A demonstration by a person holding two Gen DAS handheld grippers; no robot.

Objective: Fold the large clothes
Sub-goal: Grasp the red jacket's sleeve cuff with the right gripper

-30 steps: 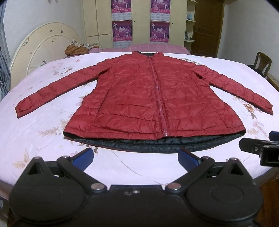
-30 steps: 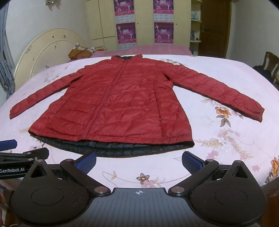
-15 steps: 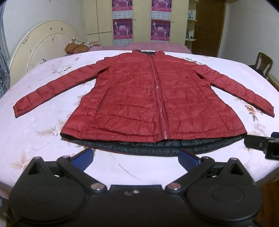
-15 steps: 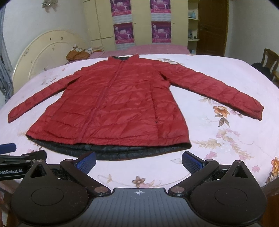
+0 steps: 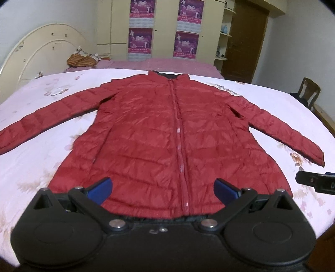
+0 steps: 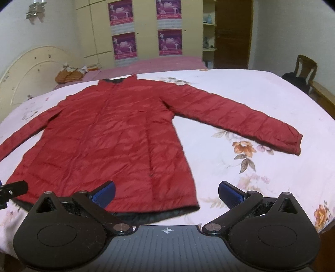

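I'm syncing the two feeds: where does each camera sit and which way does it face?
Left wrist: on the left gripper, open, facing the red jacket's zipper; the right gripper's tip shows.
Right wrist: on the right gripper, open, over the hem's right corner; the left gripper's tip shows.
Shared: jacket, floral bedsheet, wardrobe posters.

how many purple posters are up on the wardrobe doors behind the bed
4. On the cream wardrobe, in two columns: upper left, lower left, upper right, lower right. The upper two are cut off by the frame's top edge; none appear hidden.
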